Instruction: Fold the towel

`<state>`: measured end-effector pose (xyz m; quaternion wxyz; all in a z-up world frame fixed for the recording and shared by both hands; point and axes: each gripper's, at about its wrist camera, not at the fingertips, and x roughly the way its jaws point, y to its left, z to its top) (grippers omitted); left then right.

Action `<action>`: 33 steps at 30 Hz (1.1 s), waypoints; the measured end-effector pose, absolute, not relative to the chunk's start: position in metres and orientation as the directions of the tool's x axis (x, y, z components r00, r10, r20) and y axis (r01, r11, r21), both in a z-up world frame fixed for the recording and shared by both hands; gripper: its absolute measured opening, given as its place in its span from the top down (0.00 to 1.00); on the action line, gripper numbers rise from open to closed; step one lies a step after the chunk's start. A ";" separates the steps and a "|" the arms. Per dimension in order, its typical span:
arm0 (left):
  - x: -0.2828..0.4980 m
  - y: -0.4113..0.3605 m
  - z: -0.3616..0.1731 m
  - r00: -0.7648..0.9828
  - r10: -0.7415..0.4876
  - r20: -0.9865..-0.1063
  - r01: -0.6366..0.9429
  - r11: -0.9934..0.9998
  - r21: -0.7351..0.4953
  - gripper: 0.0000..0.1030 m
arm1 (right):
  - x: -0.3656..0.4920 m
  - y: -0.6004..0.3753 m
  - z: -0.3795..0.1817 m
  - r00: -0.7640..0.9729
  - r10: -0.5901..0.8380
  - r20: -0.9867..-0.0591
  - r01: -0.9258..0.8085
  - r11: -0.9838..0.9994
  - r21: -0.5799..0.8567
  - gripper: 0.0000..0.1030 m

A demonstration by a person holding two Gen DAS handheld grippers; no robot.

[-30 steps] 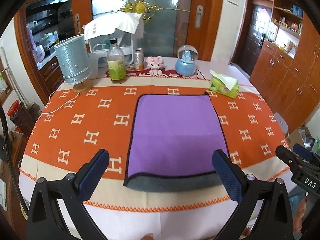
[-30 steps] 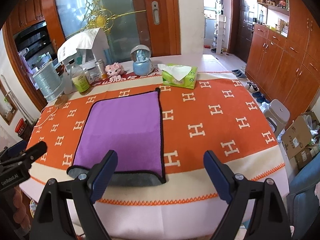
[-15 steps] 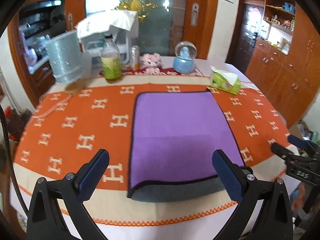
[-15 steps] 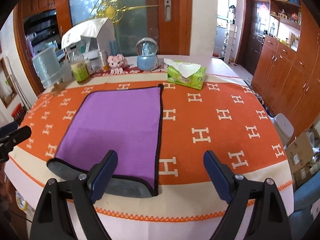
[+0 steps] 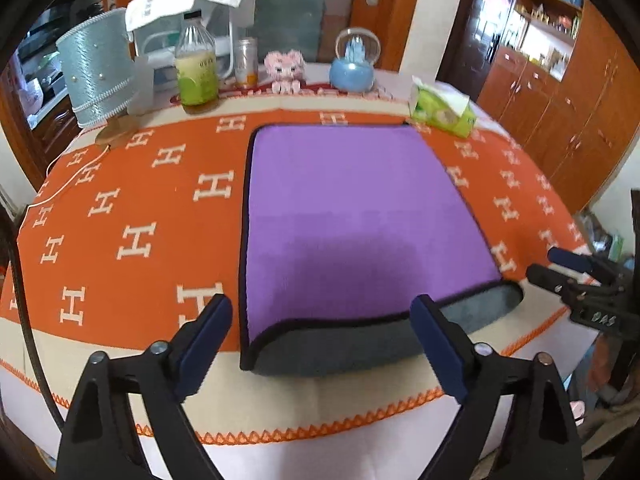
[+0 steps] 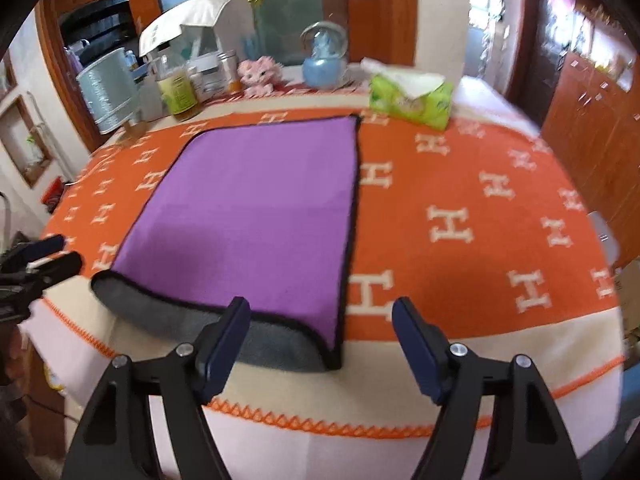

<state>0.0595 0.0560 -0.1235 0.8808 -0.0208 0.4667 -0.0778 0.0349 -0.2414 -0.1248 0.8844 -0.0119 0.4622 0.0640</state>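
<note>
A purple towel (image 5: 352, 216) with a black hem and a grey underside lies flat on the orange tablecloth; it also shows in the right wrist view (image 6: 256, 208). Its grey near strip (image 5: 340, 348) sticks out from under the purple layer. My left gripper (image 5: 322, 340) is open and empty, low over the towel's near left corner. My right gripper (image 6: 322, 340) is open and empty, low over the towel's near right corner (image 6: 332, 356). The right gripper also shows at the right edge of the left wrist view (image 5: 568, 268). The left gripper shows at the left edge of the right wrist view (image 6: 40, 256).
At the table's far side stand a grey lampshade (image 5: 98, 66), a bottle (image 5: 196, 70), a pink toy (image 5: 286, 68), a blue snow globe (image 5: 354, 64) and a green tissue pack (image 5: 442, 110). The table's front edge (image 5: 320, 436) is just below the grippers. Wooden cabinets (image 5: 568, 92) stand right.
Both grippers have moved forward and down toward the towel's near edge and have narrowed somewhat. The towel has not moved.
</note>
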 end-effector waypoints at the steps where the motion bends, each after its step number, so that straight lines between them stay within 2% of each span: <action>1: 0.060 0.056 -0.129 0.539 -0.155 -0.828 0.125 0.987 -0.103 0.16 | 0.035 -0.242 -0.128 0.555 0.119 -0.823 -0.132 0.990 0.055 0.28; 3: 0.061 0.056 -0.135 0.521 -0.158 -0.839 0.136 0.986 -0.101 0.19 | 0.036 -0.241 -0.133 0.543 0.131 -0.830 -0.152 0.987 0.056 0.29; 8: 0.064 0.061 -0.147 0.476 -0.190 -0.859 0.171 0.978 -0.121 0.20 | 0.038 -0.237 -0.143 0.514 0.142 -0.846 -0.216 0.976 0.032 0.44; 14: 0.073 0.079 -0.160 0.408 -0.259 -0.875 0.171 0.963 -0.206 0.20 | 0.044 -0.238 -0.152 0.479 0.166 -0.862 -0.284 0.958 0.027 0.61; 17: 0.077 0.083 -0.165 0.386 -0.261 -0.885 0.184 0.962 -0.203 0.20 | 0.046 -0.238 -0.154 0.467 0.181 -0.866 -0.319 0.947 0.027 0.62; 21: 0.082 0.083 -0.172 0.346 -0.276 -0.897 0.234 0.951 -0.203 0.35 | 0.049 -0.237 -0.157 0.448 0.188 -0.874 -0.360 0.933 0.017 0.66; 28: 0.086 0.081 -0.172 0.315 -0.303 -0.900 0.304 0.930 -0.206 0.37 | 0.052 -0.236 -0.161 0.400 0.210 -0.892 -0.413 0.910 0.029 0.77; 33: 0.089 0.078 -0.174 0.285 -0.304 -0.909 0.342 0.918 -0.200 0.48 | 0.050 -0.234 -0.161 0.394 0.206 -0.896 -0.435 0.900 0.016 0.82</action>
